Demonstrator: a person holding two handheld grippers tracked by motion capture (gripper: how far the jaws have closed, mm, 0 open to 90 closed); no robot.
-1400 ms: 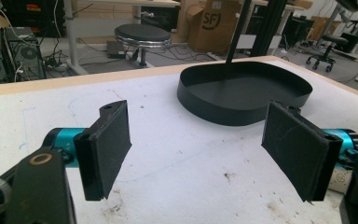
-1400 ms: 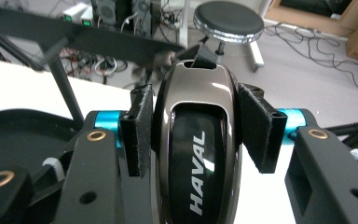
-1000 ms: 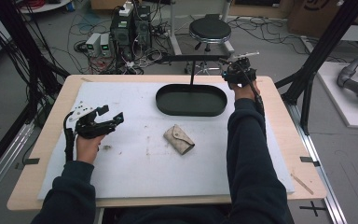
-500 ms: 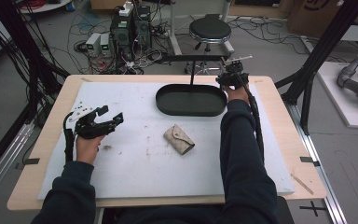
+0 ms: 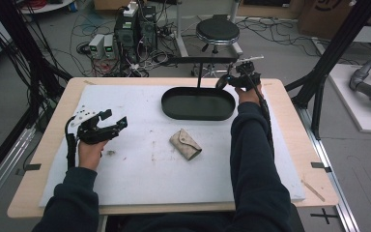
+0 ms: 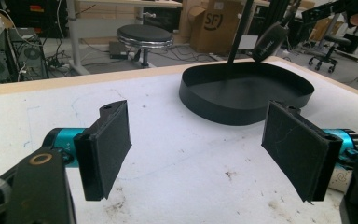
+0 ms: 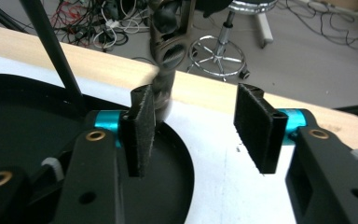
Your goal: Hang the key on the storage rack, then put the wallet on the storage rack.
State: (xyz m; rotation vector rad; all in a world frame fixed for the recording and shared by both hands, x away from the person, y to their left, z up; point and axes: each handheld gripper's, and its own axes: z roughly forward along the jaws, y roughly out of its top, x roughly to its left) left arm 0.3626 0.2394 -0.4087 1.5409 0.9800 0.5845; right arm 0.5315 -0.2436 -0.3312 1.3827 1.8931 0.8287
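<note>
A black oval tray (image 5: 198,113) lies at the back of the white mat, with a thin black T-shaped stand (image 5: 199,72) rising behind it. From the stand's bar hangs a dark oval object (image 5: 221,83) (image 6: 269,42) (image 7: 168,46). My right gripper (image 5: 232,79) (image 7: 198,126) is open beside it at the tray's back right; the object hangs just behind one pad (image 7: 142,128), not clamped. A beige pouch (image 5: 185,144) lies mid-mat. My left gripper (image 5: 117,118) (image 6: 205,149) hovers open over the mat's left side, holding nothing.
The white mat (image 5: 140,179) covers a wooden table (image 5: 294,145). A round stool (image 5: 217,31) and electronics boxes with cables (image 5: 130,34) stand on the floor behind. Black frame posts (image 5: 328,58) rise at both sides.
My right gripper has shifted slightly left along the stand's bar toward the hanging object. The left gripper and the pouch have stayed put.
</note>
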